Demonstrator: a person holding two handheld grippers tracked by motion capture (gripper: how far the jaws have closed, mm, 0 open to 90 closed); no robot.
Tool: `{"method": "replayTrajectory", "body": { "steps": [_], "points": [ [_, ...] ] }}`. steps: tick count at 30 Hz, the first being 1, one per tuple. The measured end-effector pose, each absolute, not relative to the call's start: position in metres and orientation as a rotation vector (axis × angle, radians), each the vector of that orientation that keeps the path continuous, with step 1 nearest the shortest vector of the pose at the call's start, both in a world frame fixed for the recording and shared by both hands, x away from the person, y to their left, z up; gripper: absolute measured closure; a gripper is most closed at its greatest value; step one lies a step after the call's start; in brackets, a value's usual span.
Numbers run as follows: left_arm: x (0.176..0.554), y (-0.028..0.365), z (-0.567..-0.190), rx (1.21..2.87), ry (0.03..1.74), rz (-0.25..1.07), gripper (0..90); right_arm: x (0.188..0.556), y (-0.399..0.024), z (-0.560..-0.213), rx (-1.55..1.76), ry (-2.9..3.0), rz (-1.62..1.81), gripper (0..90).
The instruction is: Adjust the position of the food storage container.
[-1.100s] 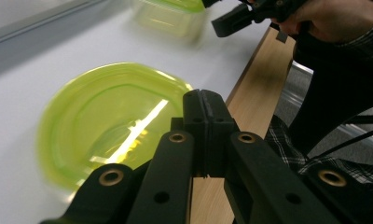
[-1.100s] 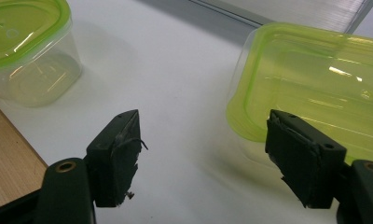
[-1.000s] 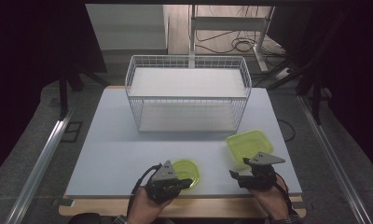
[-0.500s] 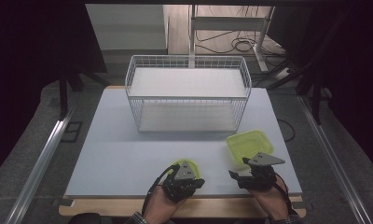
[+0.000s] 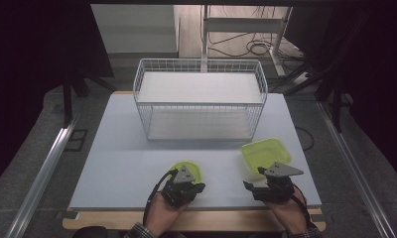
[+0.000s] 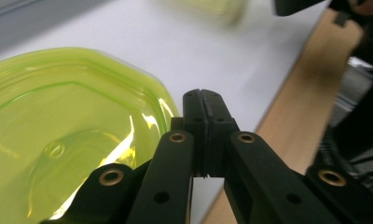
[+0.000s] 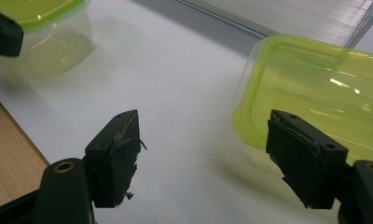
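With its jaws pressed together the left gripper [image 6: 204, 100] noses at the round green-lidded container [image 5: 186, 171], while the right gripper [image 7: 203, 154], jaws apart, looks set to close on the square container [image 7: 310, 93].

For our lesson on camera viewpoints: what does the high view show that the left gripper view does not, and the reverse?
High view alone: the white wire basket at the table's far side, and both hands.

Left gripper view alone: the left gripper with jaws pressed together, empty, beside the octagonal green lid.

Both: that lid, the white table and the second green-lidded container.
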State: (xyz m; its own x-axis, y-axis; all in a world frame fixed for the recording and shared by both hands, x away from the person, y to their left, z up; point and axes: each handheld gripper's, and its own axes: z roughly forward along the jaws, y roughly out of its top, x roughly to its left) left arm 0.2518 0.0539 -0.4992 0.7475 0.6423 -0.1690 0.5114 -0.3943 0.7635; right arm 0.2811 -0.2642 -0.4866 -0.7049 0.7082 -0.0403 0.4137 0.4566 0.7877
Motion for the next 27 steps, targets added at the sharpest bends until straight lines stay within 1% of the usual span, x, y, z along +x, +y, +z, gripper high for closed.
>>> {"method": "replayTrajectory", "body": {
  "steps": [13, 15, 18, 23, 27],
  "points": [
    [0.269, 0.096, -0.502, 2.009, 1.008, 0.233, 89.9, 0.281, -0.263, -0.488, 0.949, 2.358, 1.109, 26.1],
    [0.271, 0.1, -0.501, 1.995, 1.017, 0.203, 89.8, 0.281, -0.263, -0.488, 0.95, 2.359, 1.108, 26.1],
    [0.273, 0.096, -0.495, 1.983, 0.999, 0.19, 89.9, 0.281, -0.262, -0.488, 0.955, 2.362, 1.109, 26.1],
    [0.283, 0.078, -0.484, 2.012, 0.964, 0.236, 89.8, 0.281, -0.261, -0.489, 0.946, 2.365, 1.108, 26.0],
    [0.298, 0.074, -0.484, 2.046, 0.989, 0.282, 89.8, 0.281, -0.262, -0.489, 0.952, 2.362, 1.109, 25.9]
  ]
}}
